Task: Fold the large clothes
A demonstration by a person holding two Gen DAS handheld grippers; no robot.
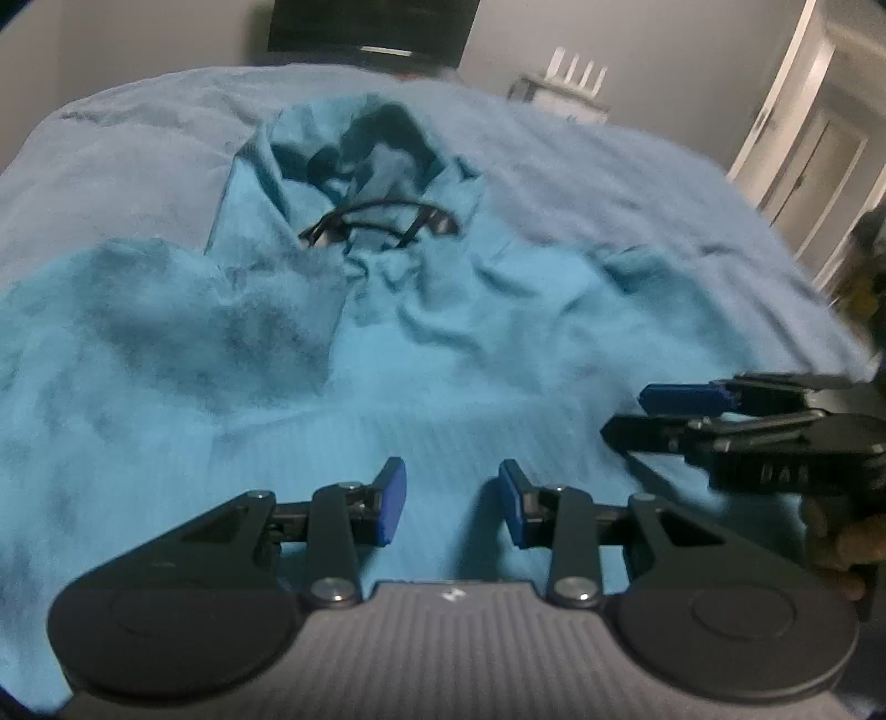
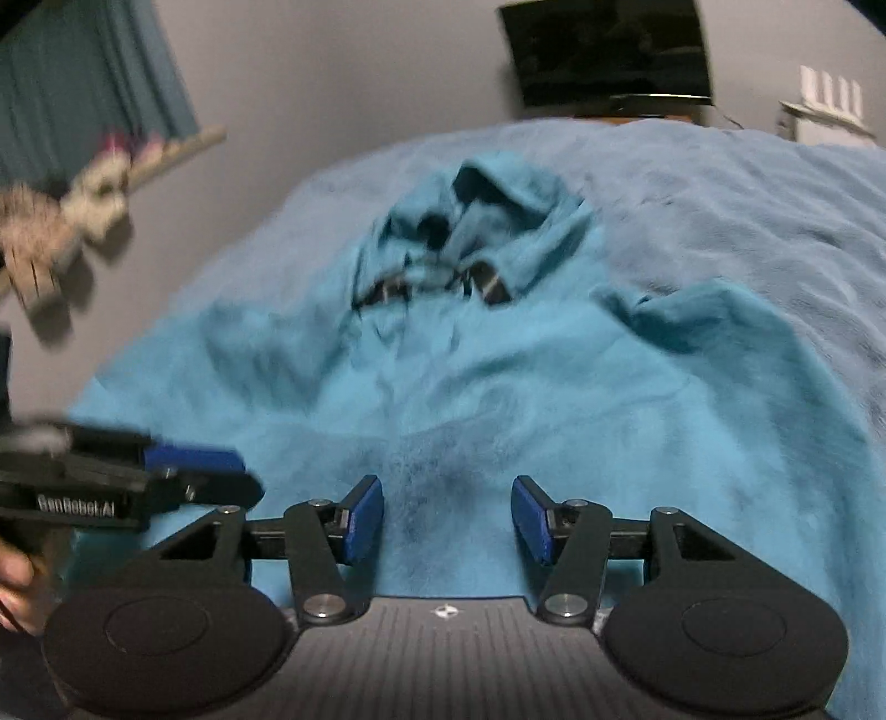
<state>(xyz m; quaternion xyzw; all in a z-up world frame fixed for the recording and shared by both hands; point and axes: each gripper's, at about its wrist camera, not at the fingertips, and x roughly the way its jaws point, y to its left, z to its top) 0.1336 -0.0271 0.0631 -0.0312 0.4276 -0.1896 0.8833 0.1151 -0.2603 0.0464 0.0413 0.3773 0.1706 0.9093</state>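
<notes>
A large turquoise hooded sweatshirt (image 1: 387, 354) lies spread on the bed with its hood (image 1: 376, 149) at the far end and dark drawstrings (image 1: 382, 221) at the neck. It also shows in the right wrist view (image 2: 498, 387). My left gripper (image 1: 451, 501) is open and empty just above the garment's near hem. My right gripper (image 2: 447, 518) is open and empty over the same hem. The right gripper shows from the side in the left wrist view (image 1: 642, 412), and the left gripper in the right wrist view (image 2: 243, 471). Both views are blurred.
A pale blue blanket (image 1: 637, 183) covers the bed under the sweatshirt. A dark screen (image 1: 371, 25) hangs on the far wall. A white door (image 1: 814, 166) stands at the right. A plush toy (image 2: 61, 210) sits at the left.
</notes>
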